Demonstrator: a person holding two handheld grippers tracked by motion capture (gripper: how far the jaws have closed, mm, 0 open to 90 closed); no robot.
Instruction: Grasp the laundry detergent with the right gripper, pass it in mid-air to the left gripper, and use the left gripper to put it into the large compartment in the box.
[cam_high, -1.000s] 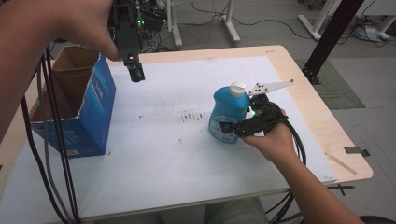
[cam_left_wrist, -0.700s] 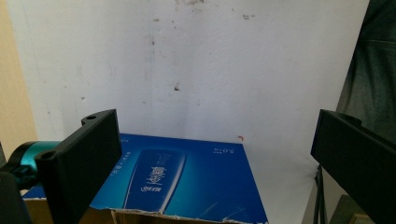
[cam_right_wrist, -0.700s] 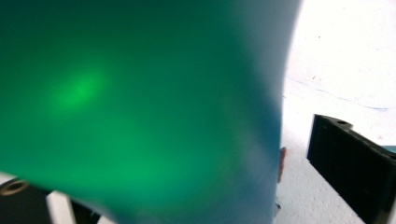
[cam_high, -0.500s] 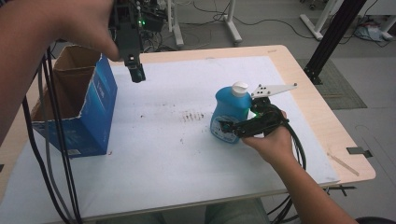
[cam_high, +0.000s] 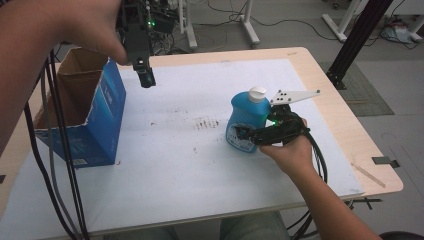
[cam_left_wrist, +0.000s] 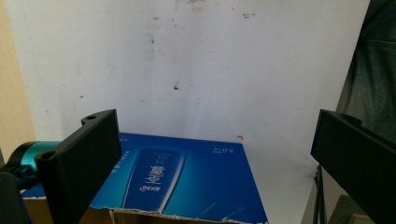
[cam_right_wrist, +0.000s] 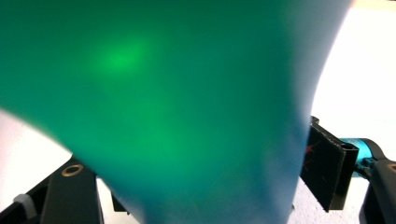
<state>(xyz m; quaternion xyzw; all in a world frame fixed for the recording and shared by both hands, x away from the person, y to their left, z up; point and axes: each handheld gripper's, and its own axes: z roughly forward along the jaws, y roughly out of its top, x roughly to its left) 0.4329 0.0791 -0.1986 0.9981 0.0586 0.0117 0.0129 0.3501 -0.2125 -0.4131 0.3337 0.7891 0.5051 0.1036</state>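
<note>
A blue detergent bottle (cam_high: 245, 117) with a white cap stands slightly tilted on the white table cover, right of the middle. My right gripper (cam_high: 245, 136) is shut on its lower body from the right side. In the right gripper view the bottle (cam_right_wrist: 177, 93) sits blurred and greenish between the two jaws of the right gripper (cam_right_wrist: 201, 186). My left gripper (cam_high: 146, 79) hangs in the air beside the far right corner of an open blue carton (cam_high: 95, 125), jaws wide apart and empty. In the left gripper view, the left gripper (cam_left_wrist: 215, 154) looks down on the carton's blue side (cam_left_wrist: 182, 182).
The white cover (cam_high: 200, 170) spans most of the wooden table (cam_high: 350, 130), with a dark smudge (cam_high: 205, 122) near the middle. Cables (cam_high: 55, 150) trail from the left hand across the carton's near side. Stands and wires crowd the floor behind the table.
The right gripper and the bottle have drifted slightly to the right. The left gripper has stayed where it was.
</note>
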